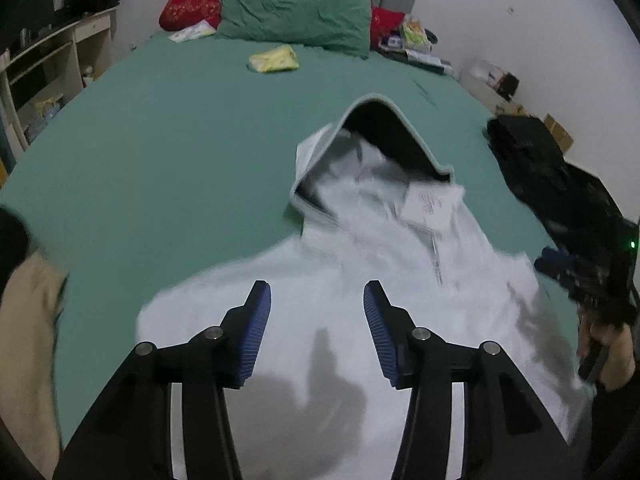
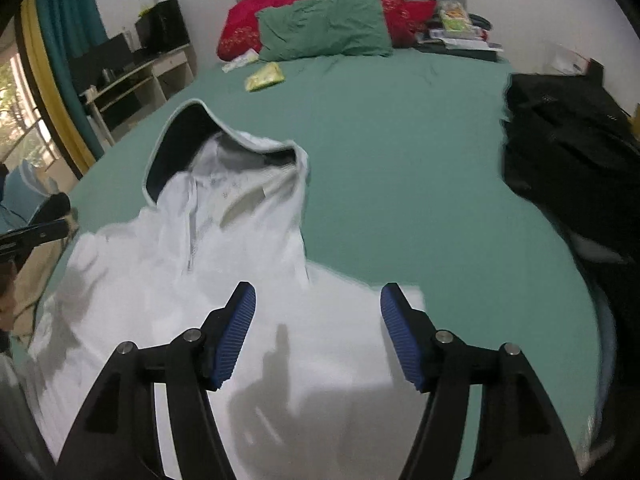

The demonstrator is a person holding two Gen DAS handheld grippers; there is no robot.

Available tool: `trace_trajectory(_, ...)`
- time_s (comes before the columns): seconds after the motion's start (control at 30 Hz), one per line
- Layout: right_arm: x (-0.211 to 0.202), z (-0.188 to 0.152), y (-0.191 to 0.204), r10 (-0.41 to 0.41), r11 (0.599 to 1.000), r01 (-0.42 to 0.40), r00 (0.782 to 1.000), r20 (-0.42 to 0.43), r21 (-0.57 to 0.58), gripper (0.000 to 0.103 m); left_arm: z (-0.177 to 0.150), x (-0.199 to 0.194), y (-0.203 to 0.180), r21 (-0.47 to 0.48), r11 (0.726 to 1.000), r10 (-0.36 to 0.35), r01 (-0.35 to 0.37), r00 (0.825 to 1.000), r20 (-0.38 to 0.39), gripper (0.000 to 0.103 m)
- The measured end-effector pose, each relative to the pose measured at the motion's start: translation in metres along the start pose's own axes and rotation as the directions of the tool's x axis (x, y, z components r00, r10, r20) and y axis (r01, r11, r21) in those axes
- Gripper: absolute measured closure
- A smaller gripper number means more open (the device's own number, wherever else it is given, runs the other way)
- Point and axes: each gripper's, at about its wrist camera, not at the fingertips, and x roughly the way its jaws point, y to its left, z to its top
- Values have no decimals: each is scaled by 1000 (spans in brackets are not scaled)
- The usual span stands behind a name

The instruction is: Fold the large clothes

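A white hooded sweatshirt [image 1: 360,264] lies front up on the green bed sheet [image 1: 168,128], hood toward the pillows, with a short zip at the neck. My left gripper [image 1: 317,300] is open and empty, hovering over the sweatshirt's lower left part. The sweatshirt also shows in the right wrist view [image 2: 224,264]. My right gripper [image 2: 318,302] is open and empty above its lower right part, near the sleeve edge. The right gripper's body shows at the right edge of the left wrist view [image 1: 592,280].
A black garment [image 2: 568,160] lies on the bed's right side. A green pillow [image 1: 296,12], a red pillow [image 1: 192,0] and a yellow packet [image 1: 274,59] sit near the headboard. A beige cloth [image 1: 28,340] lies at the left. Shelves [image 1: 48,60] stand left of the bed.
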Motion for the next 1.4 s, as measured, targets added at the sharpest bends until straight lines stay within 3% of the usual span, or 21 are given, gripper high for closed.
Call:
trace_trajectory(0.17, 56, 39, 2, 84, 995, -83, 996, -21, 51, 38, 23, 54, -3, -36, 999, -7, 6, 1000, -11, 52)
trace_trajectory(0.3, 95, 68, 3, 87, 994, -85, 996, -28, 64, 38, 33, 88, 1, -23, 1000, 1, -2, 1000, -23, 52)
trace_trajectory(0.43, 133, 94, -8, 119, 991, -116, 992, -50, 73, 40, 40, 114, 12, -20, 999, 23, -25, 995, -94, 52)
trace_trajectory(0.47, 138, 98, -11, 127, 989, -123, 991, -48, 80, 61, 41, 117, 15, -15, 1000, 26, -28, 994, -102, 52)
trace_trajectory(0.5, 142, 101, -13, 125, 990, -121, 991, -55, 68, 96, 41, 120, 17, -10, 1000, 24, -25, 994, -110, 52)
trace_trajectory(0.57, 137, 99, -11, 105, 994, -103, 993, -59, 31, 99, 40, 120, 21, -2, 1000, 31, -31, 993, -111, 52)
trace_trajectory(0.73, 82, 62, -8, -40, 996, 37, 999, -36, -84, 100, 33, 112, 34, 14, 995, 95, -94, 987, -126, 52)
trace_trajectory(0.87, 54, 31, -12, -23, 991, 15, 998, -58, -135, 99, 37, 92, 31, 42, 996, 76, -73, 993, -90, 52)
trace_trajectory(1.03, 49, 25, -33, 94, 991, -103, 990, -109, -85, 90, 74, 71, 11, -5, 997, 72, -72, 995, 74, 52)
trace_trajectory(1.13, 38, 32, -47, 166, 985, -169, 984, -64, -37, 56, 91, 86, -1, -14, 999, 39, -38, 993, 110, 52)
trace_trajectory(1.17, 36, 35, -51, 181, 983, -182, 982, -49, -24, 37, 93, 93, -5, -12, 999, 38, -37, 993, 109, 52)
trace_trajectory(1.2, 35, 39, -56, 193, 981, -193, 981, -29, -5, 29, 97, 103, -10, 0, 1000, 28, -29, 994, 101, 52)
trace_trajectory(1.3, 40, 49, -75, 272, 959, -272, 962, 3, 83, 27, 97, 134, -16, 33, 999, -20, 19, 1000, 22, 52)
trace_trajectory(1.4, 66, 51, -85, 371, 916, -357, 927, -46, 183, 27, 85, 157, -20, 73, 995, -68, 74, 994, -80, 52)
